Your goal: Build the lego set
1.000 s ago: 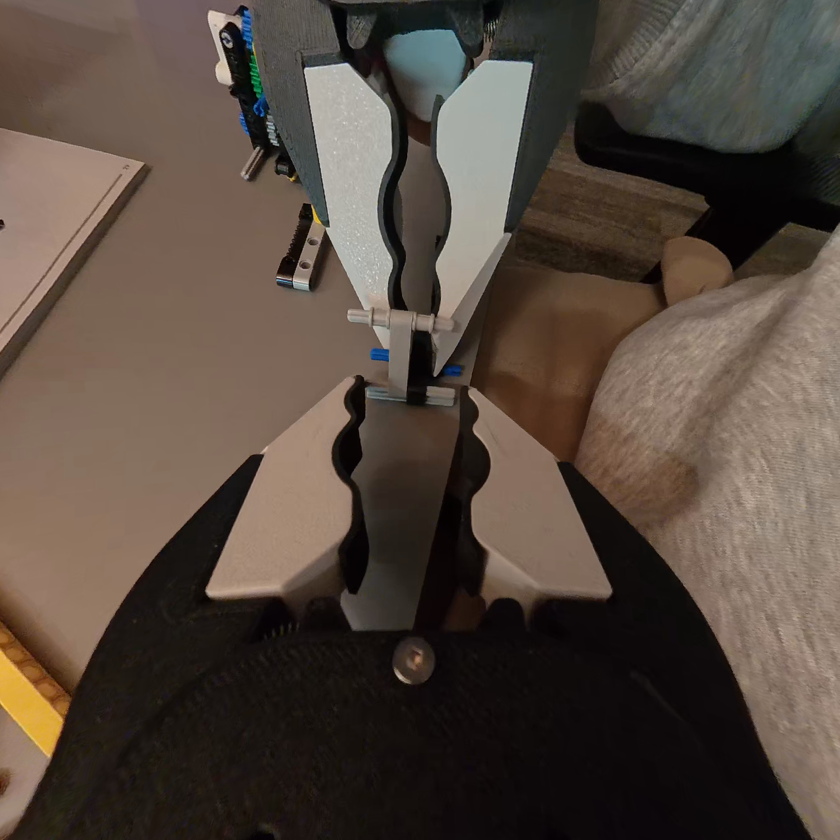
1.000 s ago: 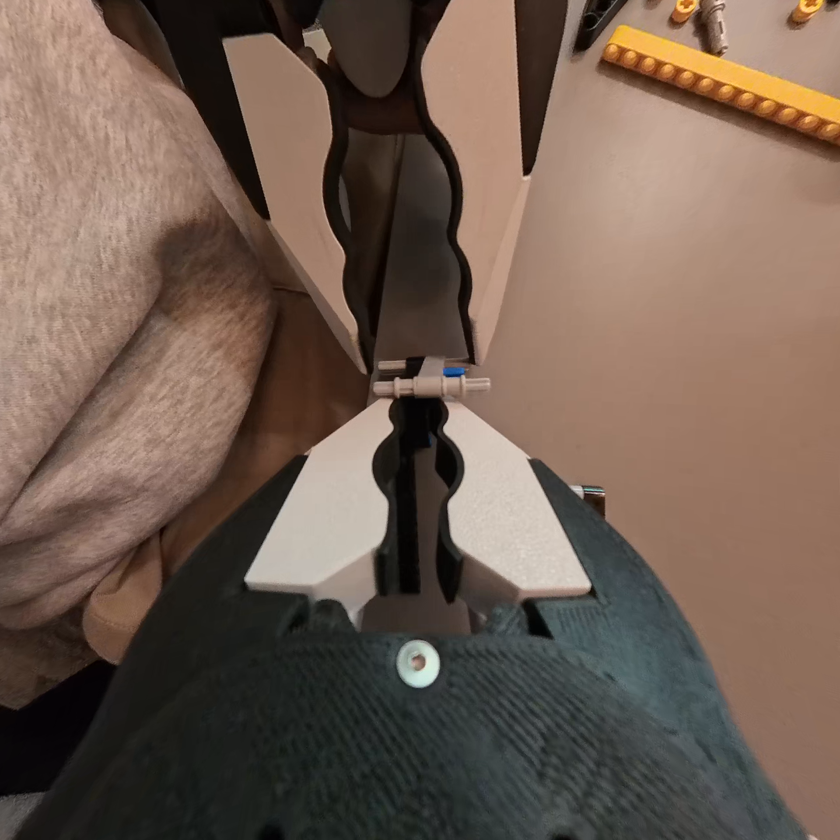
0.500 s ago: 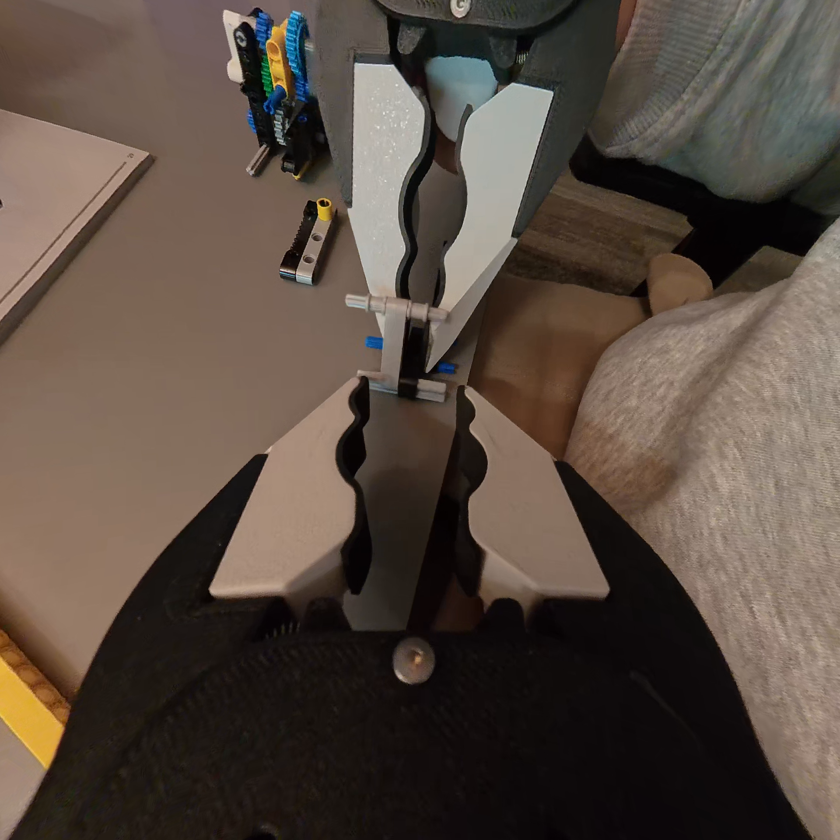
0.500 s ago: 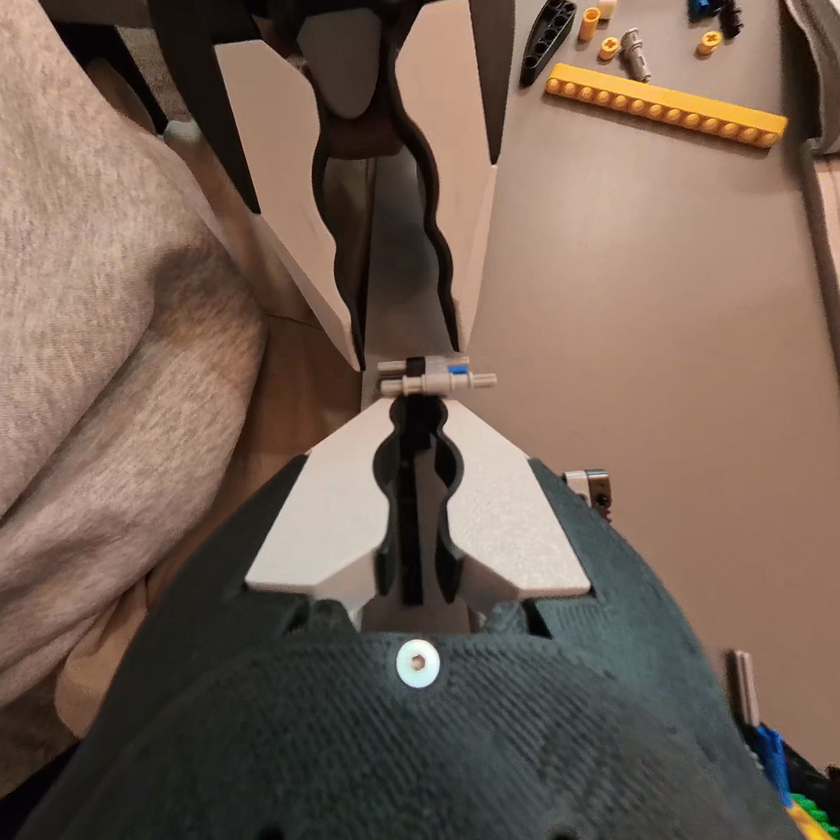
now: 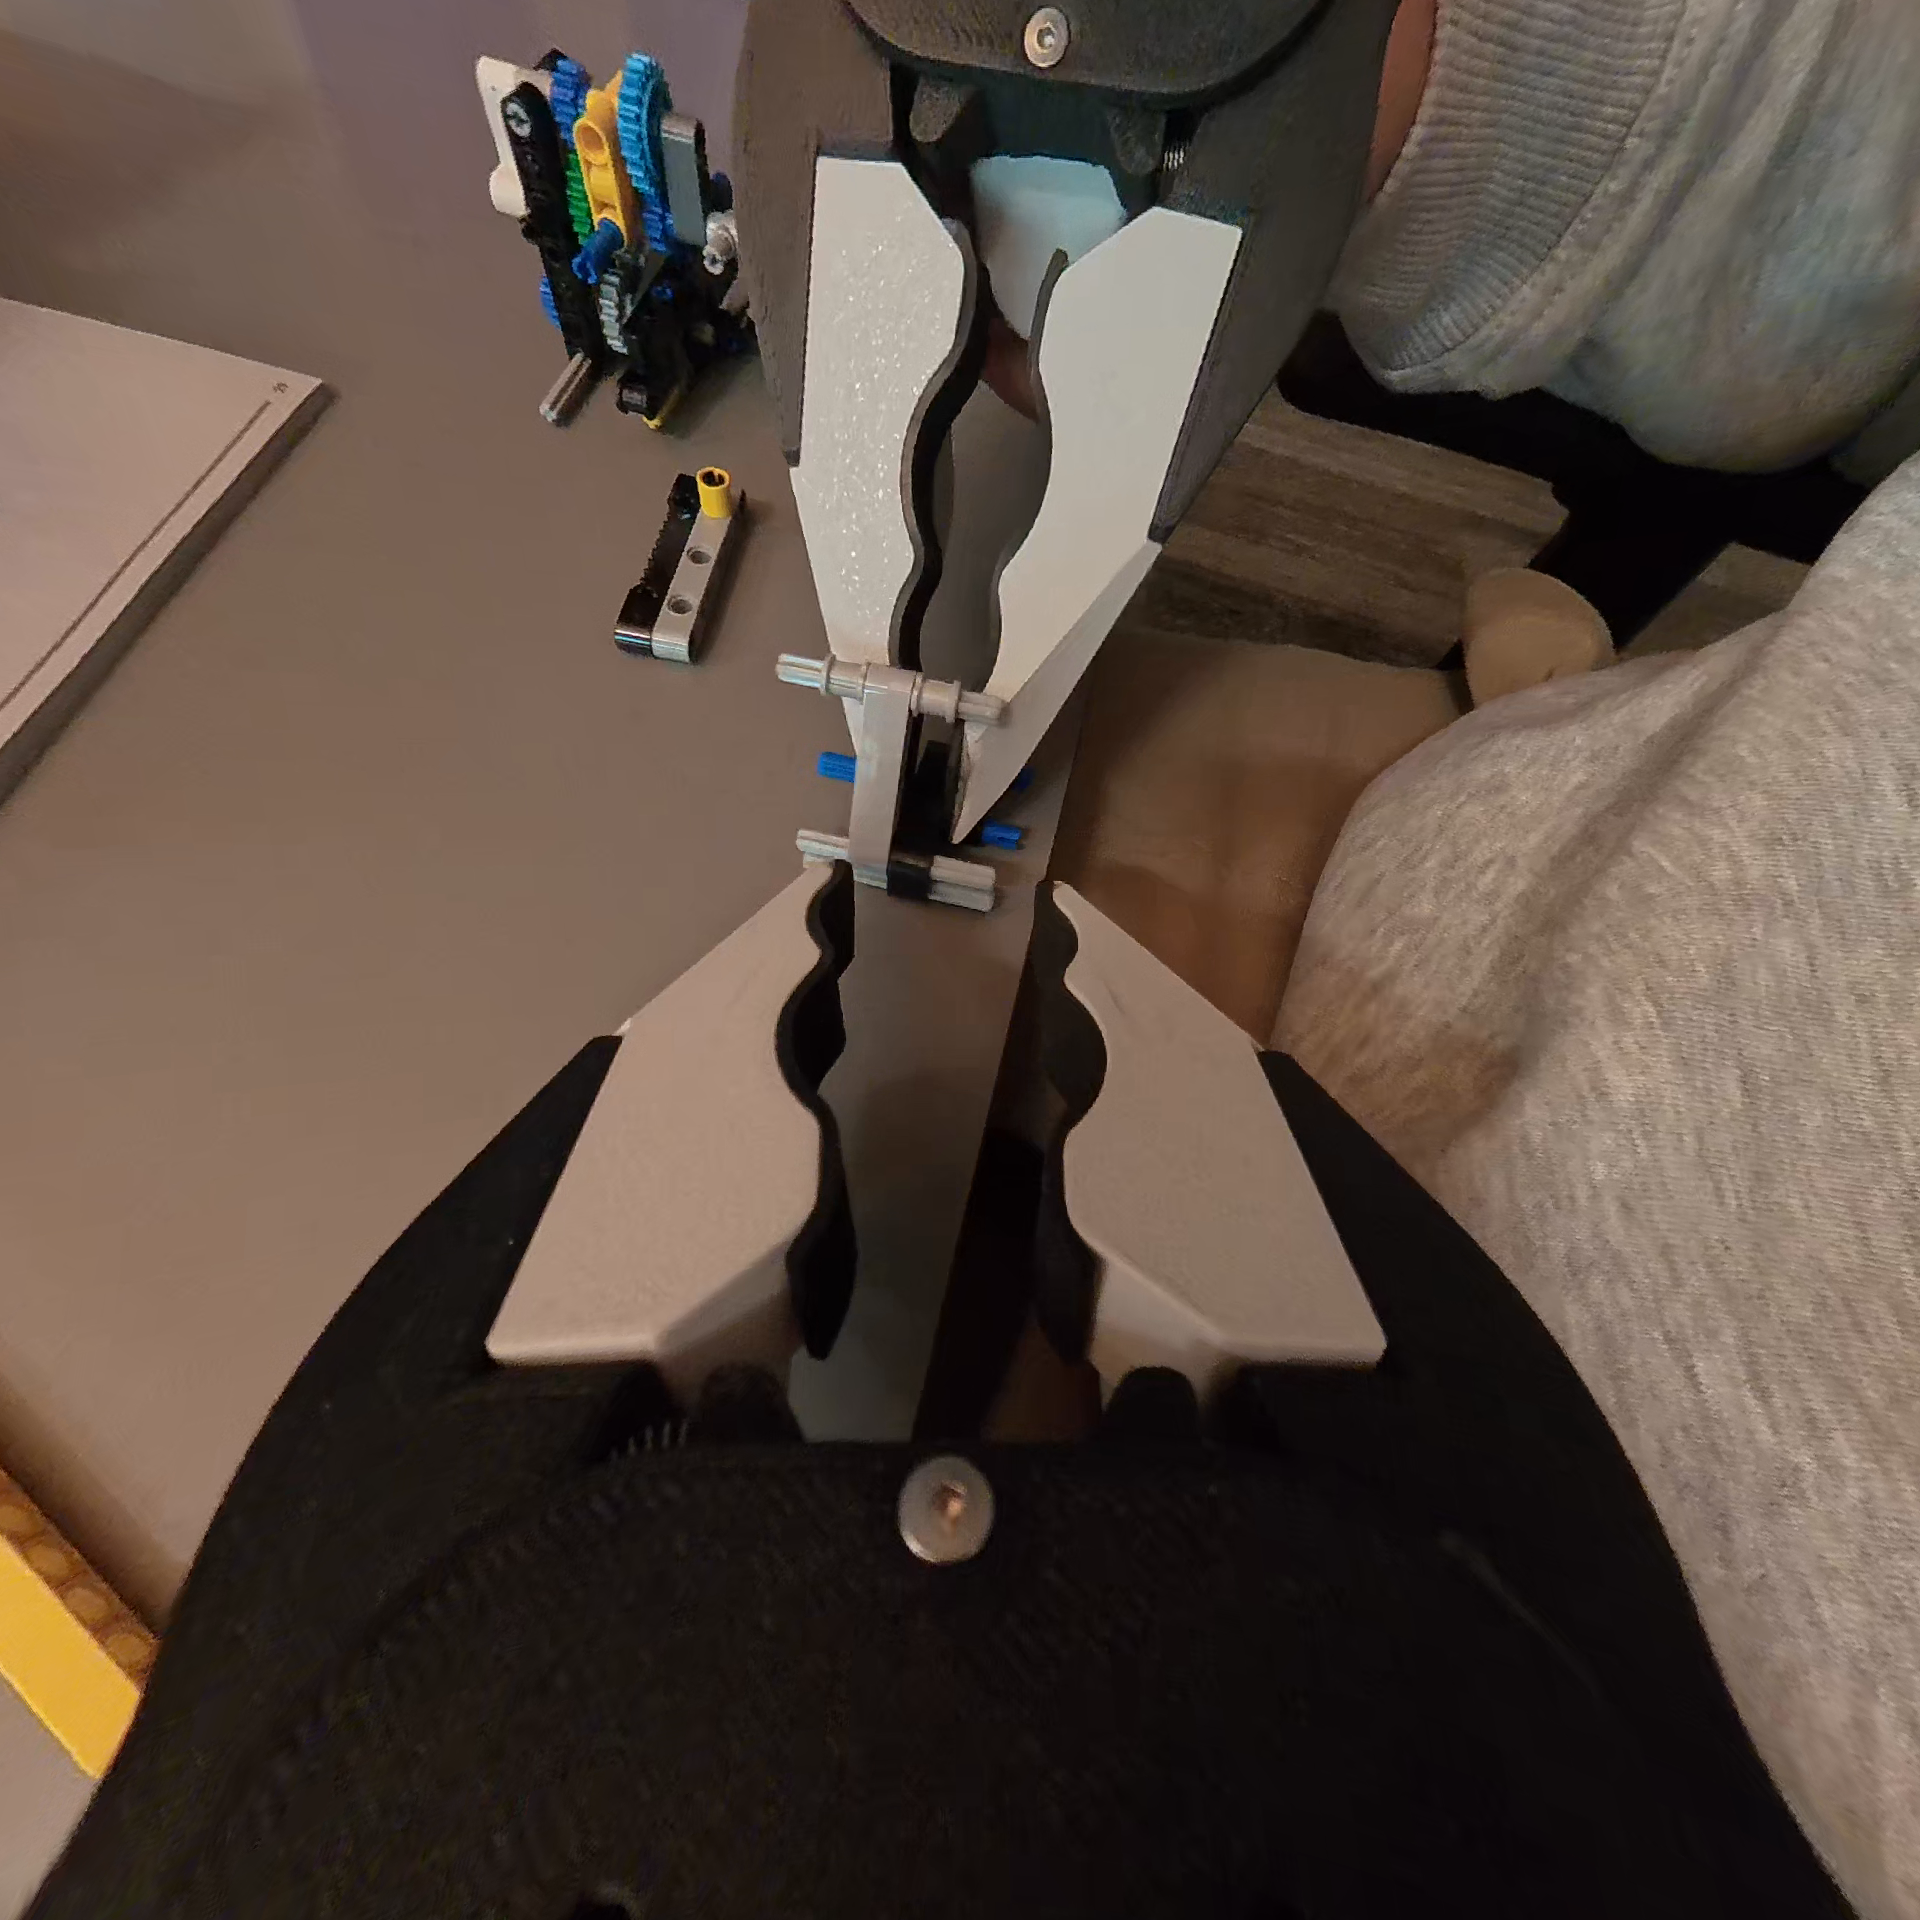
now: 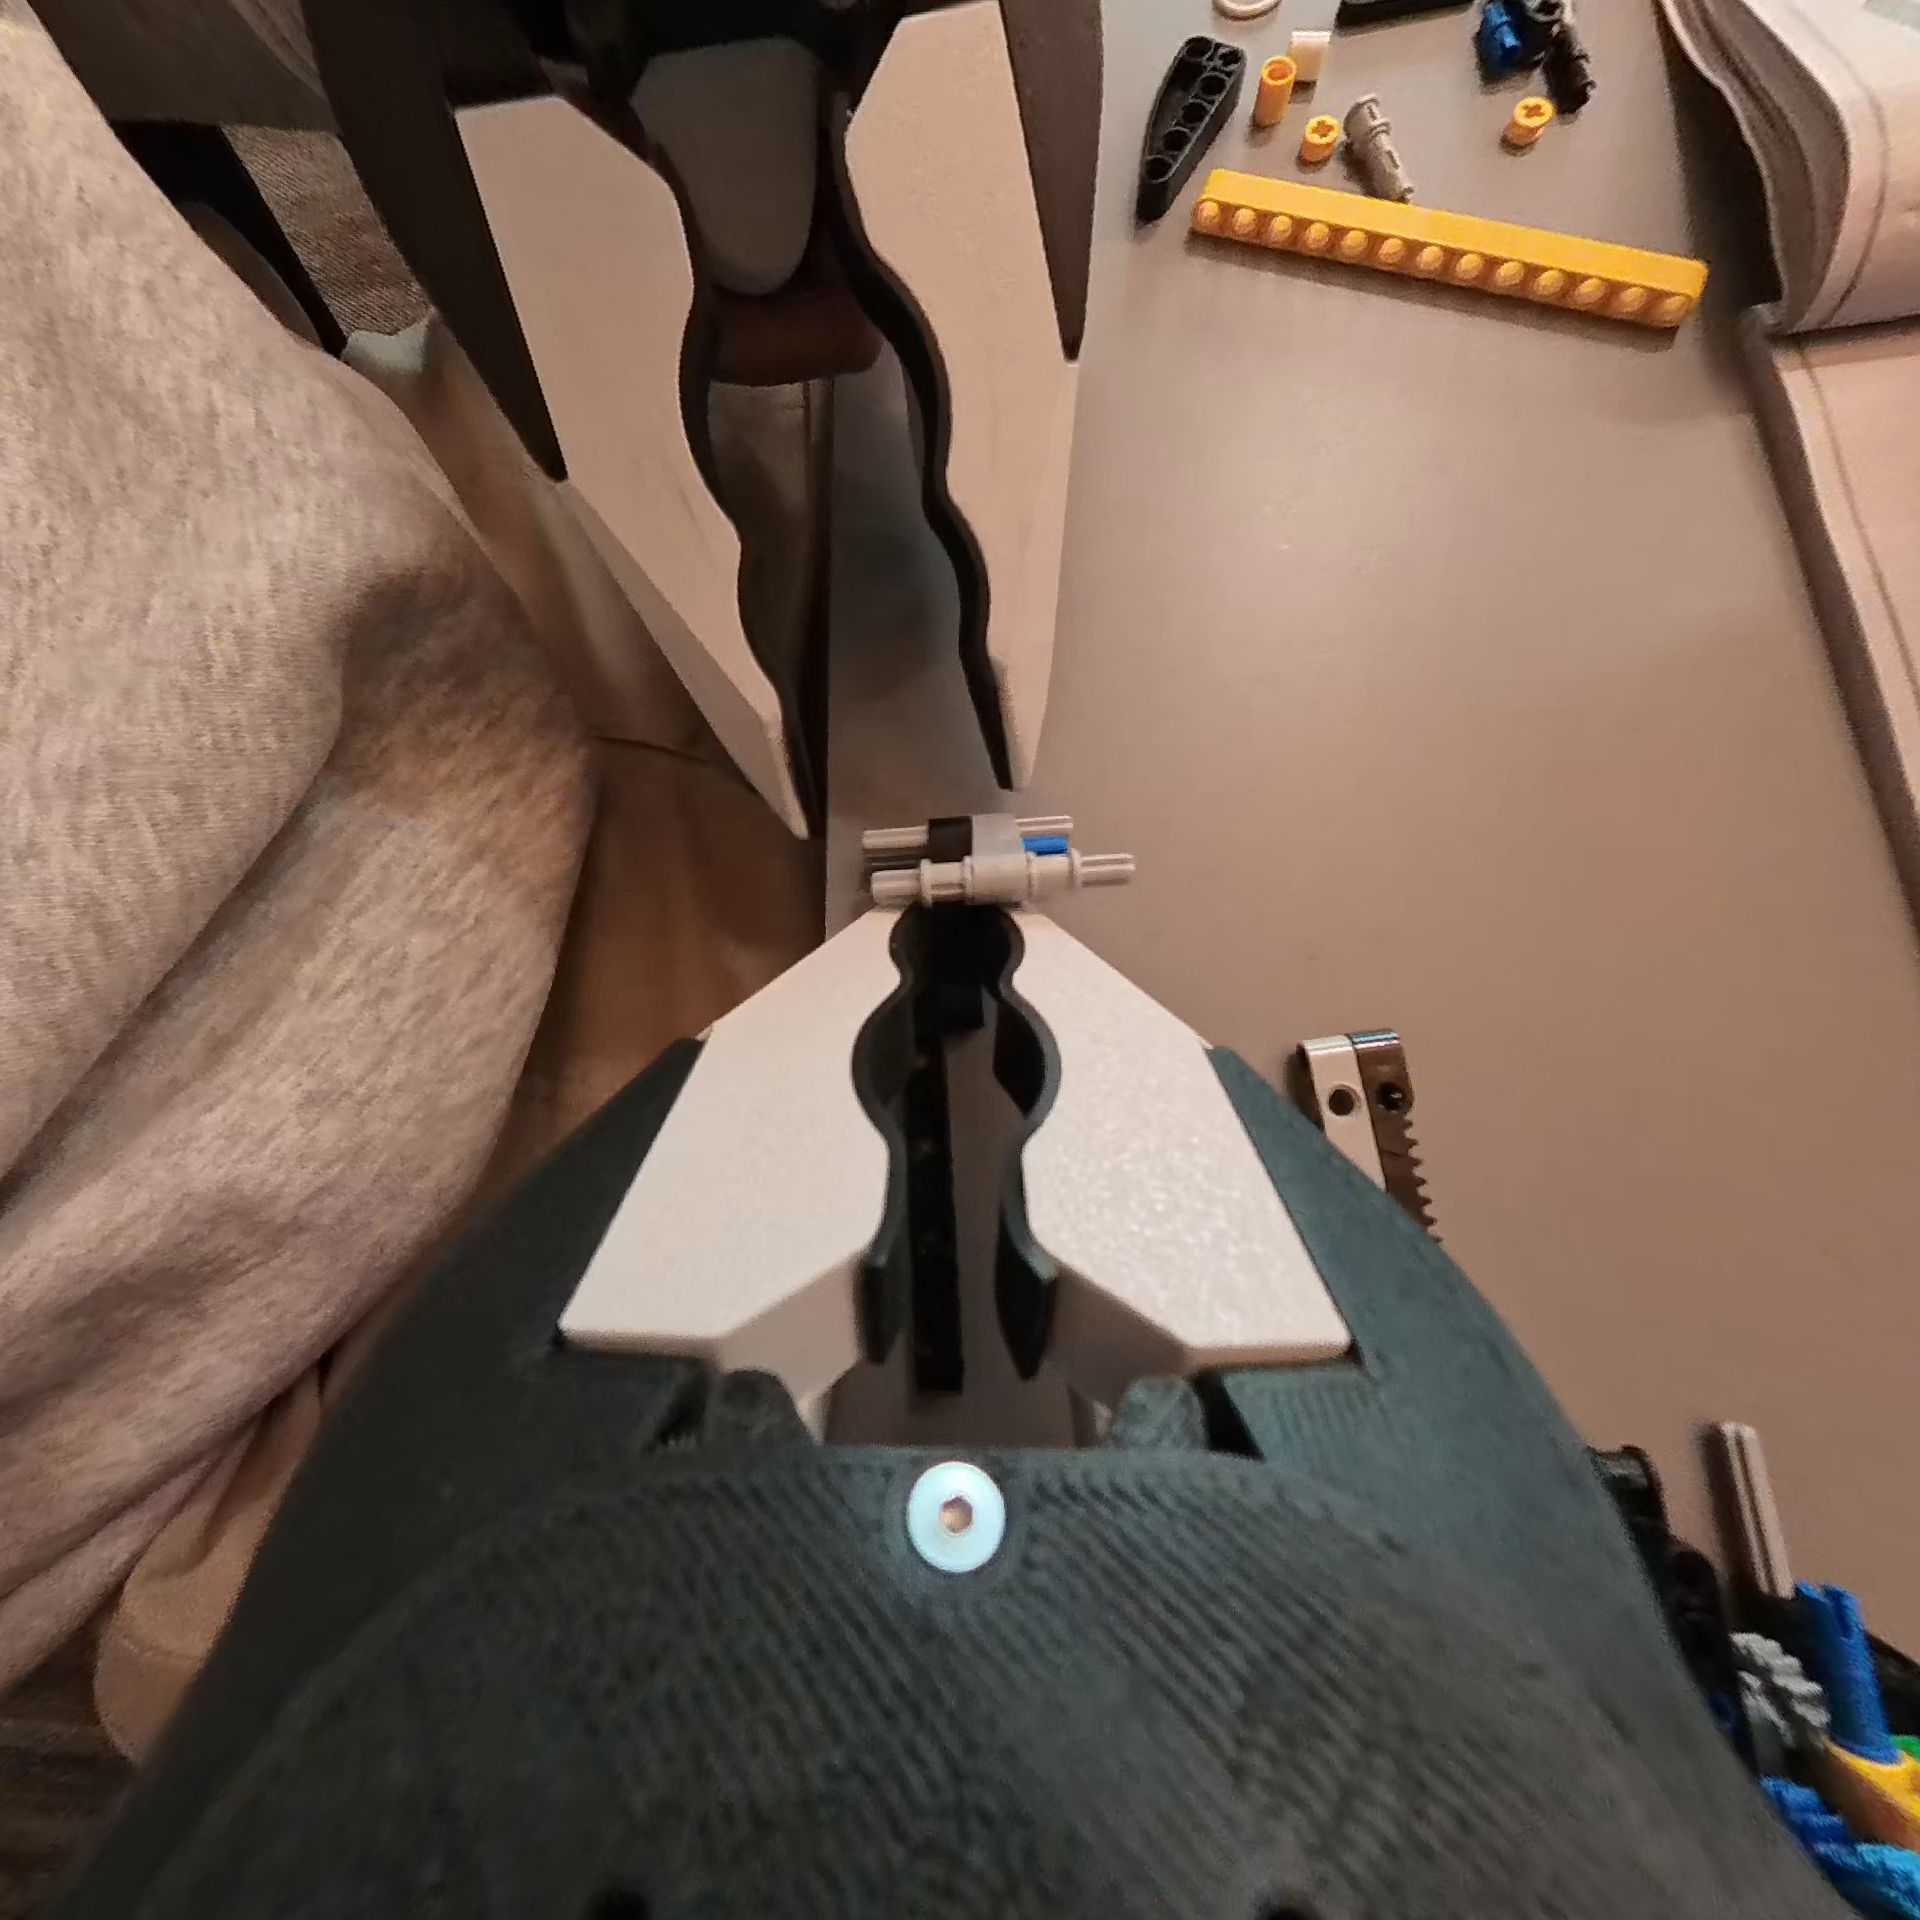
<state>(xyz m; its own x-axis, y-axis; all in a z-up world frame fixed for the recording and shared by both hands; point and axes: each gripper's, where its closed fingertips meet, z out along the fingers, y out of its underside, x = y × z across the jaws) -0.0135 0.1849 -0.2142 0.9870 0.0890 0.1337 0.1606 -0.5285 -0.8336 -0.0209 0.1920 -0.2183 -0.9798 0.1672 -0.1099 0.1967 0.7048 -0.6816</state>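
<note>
The small lego piece [image 5: 902, 790], grey and black beams crossed by thin pins, is judged light and stiff, though the pins could probably be pushed out; it is best gripped on the flat beams. In the left wrist view, the gear assembly [image 5: 613, 218] stands on the bench [image 5: 364, 831] far ahead to the left. The left tool [image 5: 940, 894] is spread, the piece just beyond its tips. The right tool [image 6: 961, 920] is pinched on the piece's beam, held at its tips.
</note>
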